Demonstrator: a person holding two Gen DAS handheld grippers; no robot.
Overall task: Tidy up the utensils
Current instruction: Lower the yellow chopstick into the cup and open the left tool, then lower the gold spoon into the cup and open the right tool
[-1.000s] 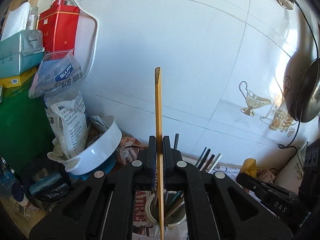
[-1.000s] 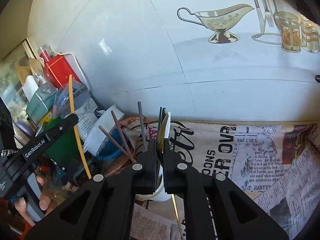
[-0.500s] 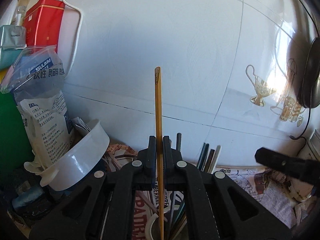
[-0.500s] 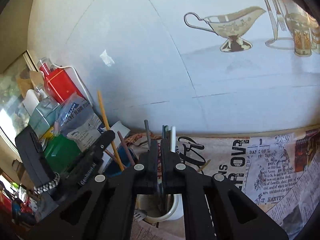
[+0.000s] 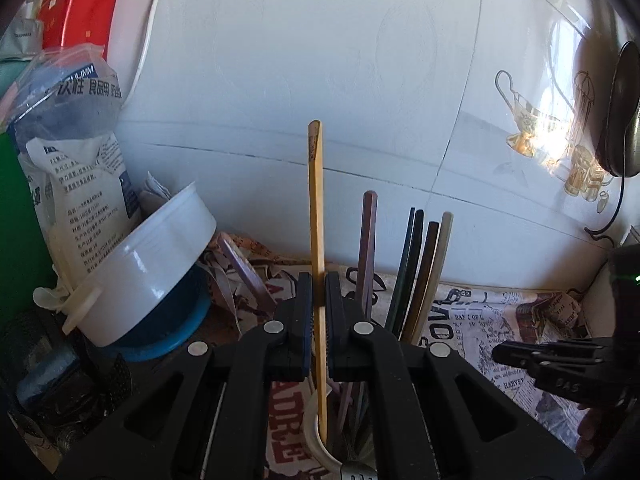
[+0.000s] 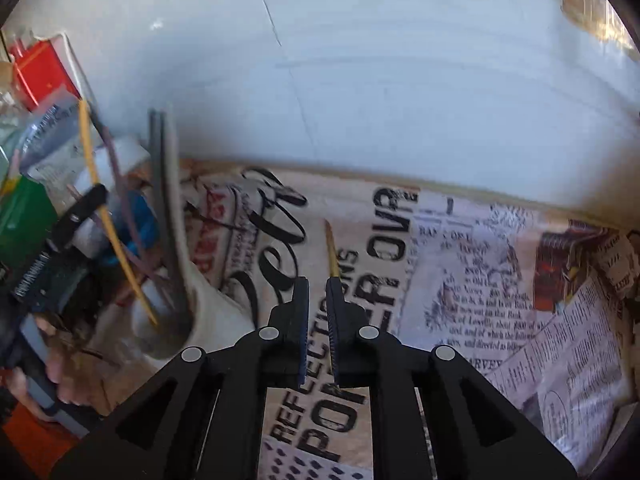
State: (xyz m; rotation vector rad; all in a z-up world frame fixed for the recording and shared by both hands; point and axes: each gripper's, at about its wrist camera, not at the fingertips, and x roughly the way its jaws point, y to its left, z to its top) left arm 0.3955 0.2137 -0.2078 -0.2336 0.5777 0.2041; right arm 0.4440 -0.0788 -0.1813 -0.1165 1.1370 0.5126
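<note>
Red tin (image 5: pixel 78 4) atop clutter; printed bag (image 5: pixel 76 184) behind tilted white tub (image 5: pixel 148 264); newspaper (image 6: pixel 480 280) covers counter.

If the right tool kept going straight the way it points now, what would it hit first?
Most likely the yellow chopstick lying on the newspaper-print cloth, which runs between the right tool tips; failing that, the cloth itself. The white cup of chopsticks sits off to its left, outside that line. Depth is uncertain.

Right gripper (image 6: pixel 317 292) above yellow chopstick (image 6: pixel 331 252), newspaper (image 6: pixel 460 280)
</note>
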